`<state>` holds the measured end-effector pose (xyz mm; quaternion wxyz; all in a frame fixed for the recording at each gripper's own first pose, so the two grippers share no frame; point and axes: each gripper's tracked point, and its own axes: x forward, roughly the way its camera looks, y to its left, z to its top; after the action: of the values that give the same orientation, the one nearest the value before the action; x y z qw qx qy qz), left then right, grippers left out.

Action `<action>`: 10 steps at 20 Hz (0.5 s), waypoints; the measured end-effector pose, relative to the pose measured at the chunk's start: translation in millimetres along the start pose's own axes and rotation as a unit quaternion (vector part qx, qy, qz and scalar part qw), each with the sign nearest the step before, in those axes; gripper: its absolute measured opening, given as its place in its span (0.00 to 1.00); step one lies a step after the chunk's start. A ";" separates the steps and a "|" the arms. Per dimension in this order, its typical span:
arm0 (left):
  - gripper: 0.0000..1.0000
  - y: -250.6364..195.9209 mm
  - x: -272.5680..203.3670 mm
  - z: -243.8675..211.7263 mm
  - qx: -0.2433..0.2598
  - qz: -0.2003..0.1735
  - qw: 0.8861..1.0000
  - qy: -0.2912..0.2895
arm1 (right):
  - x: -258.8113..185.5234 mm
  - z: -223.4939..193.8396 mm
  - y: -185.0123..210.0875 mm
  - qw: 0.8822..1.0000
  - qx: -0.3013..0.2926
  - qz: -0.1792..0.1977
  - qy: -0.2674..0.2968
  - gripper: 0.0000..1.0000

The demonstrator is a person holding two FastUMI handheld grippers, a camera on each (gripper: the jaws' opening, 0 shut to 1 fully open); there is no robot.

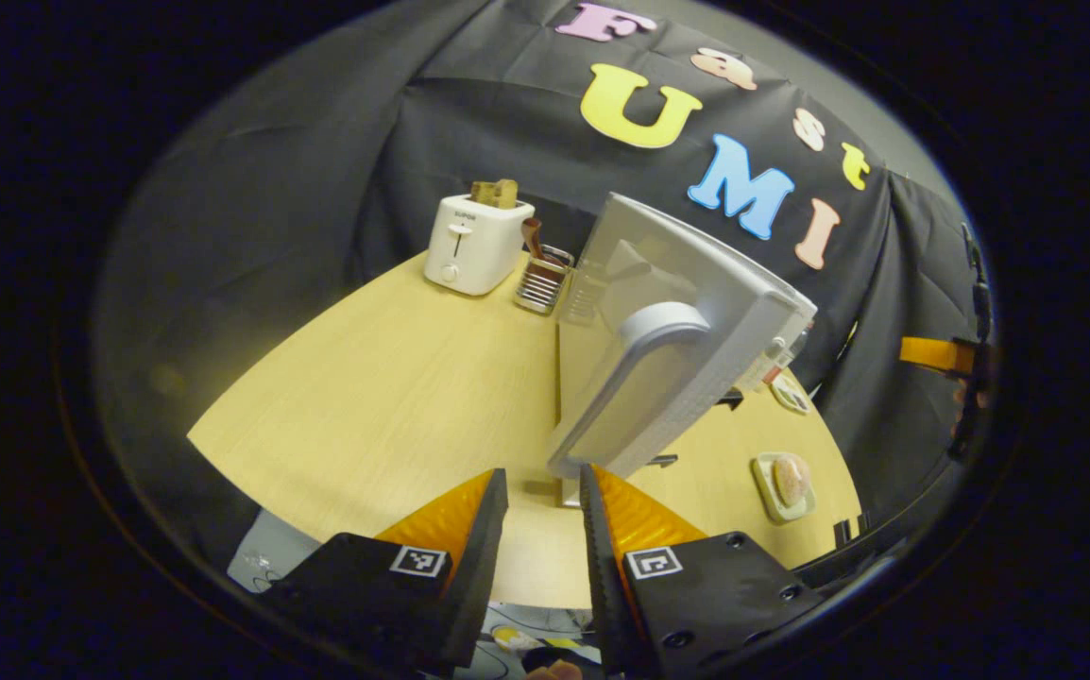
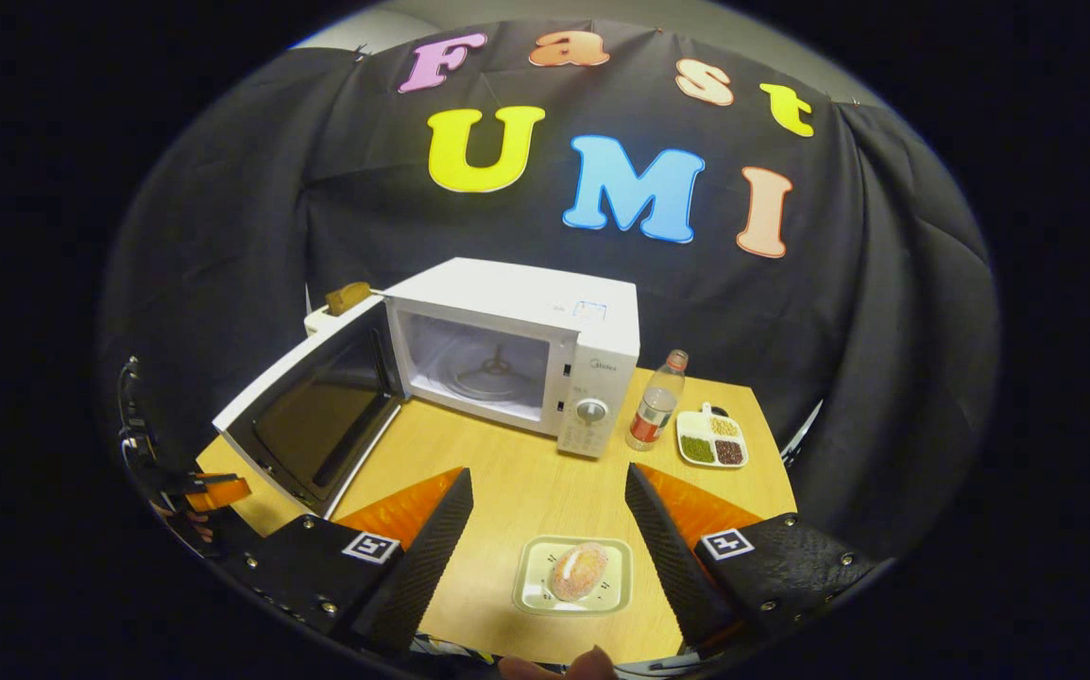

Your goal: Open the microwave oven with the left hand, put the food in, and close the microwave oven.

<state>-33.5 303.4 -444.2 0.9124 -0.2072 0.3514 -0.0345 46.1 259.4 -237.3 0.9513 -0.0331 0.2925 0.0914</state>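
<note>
**Door is open; next is the pick on the food tray**

Right gripper (image 2: 545,529) sits nearest, jaws spread wide with nothing in them, hanging just above the small tray (image 2: 531,597) that carries the food (image 2: 578,570), a round pinkish bun. That tray lies on the bench (image 2: 507,472) in front of the microwave (image 2: 545,349), toward the control-panel side, well apart from the cavity.

The microwave door (image 2: 309,416) is swung wide to the left of the microwave, and I can see the turntable inside. In the left gripper view my left gripper (image 1: 545,510) is just below the door's outer face, near the handle (image 1: 644,364), jaws narrowly parted and gripping nothing.

I judge the opening done and the pick as the step in hand. To do it well I would lower the right jaws so they straddle the tray's two long rims, not the bun, and close on the tray so the food rides flat. Then I would lift it level and carry it toward the cavity, keeping to the panel side of the door's edge.

The bottle (image 2: 655,401) and the divided dish (image 2: 713,439), right of the microwave, are out of that path. I would hold the left gripper by the door, ready to push it closed.
</note>
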 end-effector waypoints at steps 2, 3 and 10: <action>0.55 -8.3 -21.8 1.5 0.002 0.008 1.000 -0.015 | 15.9 -26.5 -8.3 0.999 0.015 0.002 0.032 1.00; 0.55 -14.2 -30.9 3.3 0.004 0.015 1.000 -0.027 | 23.8 -40.3 -14.4 0.998 0.025 -0.002 0.049 1.00; 0.62 -48.3 -64.7 -1.2 -0.039 0.043 0.997 -0.058 | 65.3 -115.6 -27.3 0.987 0.045 0.005 0.155 1.00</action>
<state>-78.9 272.4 -385.0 0.9232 -0.2293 0.3070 0.0303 40.8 229.3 -369.3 0.8947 -0.0025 0.4401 0.0762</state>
